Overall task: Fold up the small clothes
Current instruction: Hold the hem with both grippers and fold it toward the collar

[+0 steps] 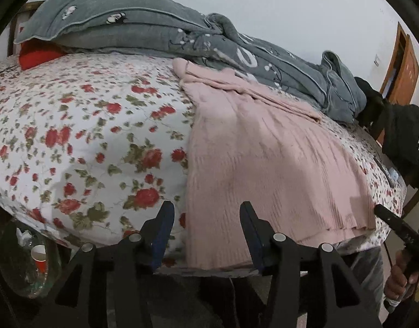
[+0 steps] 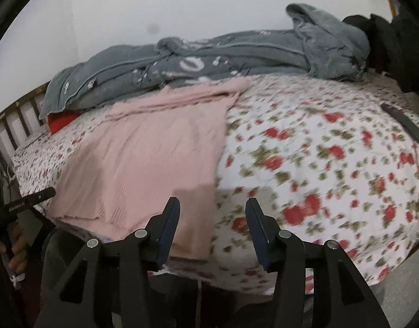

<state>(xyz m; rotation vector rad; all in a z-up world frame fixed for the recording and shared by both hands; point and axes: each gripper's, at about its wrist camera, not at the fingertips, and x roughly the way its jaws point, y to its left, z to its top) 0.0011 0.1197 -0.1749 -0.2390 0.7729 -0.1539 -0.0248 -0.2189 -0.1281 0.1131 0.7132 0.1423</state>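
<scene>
Floral bed [image 1: 86,136] carries a pink garment [image 1: 264,164] center-right; both claws [image 1: 206,218] [image 2: 212,216] gape wide, empty; a shallow pinch could slip off.

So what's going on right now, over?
Left gripper open, right gripper open, both empty. Pink knit garment flat on floral bedspread, not yet gripped. Grey quilt bunched behind it.

Your left claw [image 1: 206,210] is spread wide with nothing between its jaws, both blue-lined fingers [image 1: 165,229] pointing forward and level. Your right claw [image 2: 212,207] is likewise parted and holds nothing. Each claw shows at the edge of the other's view, with your bare hand [image 1: 400,276] wrapped around the right handle and your other hand [image 2: 17,248] gripping the left
</scene>
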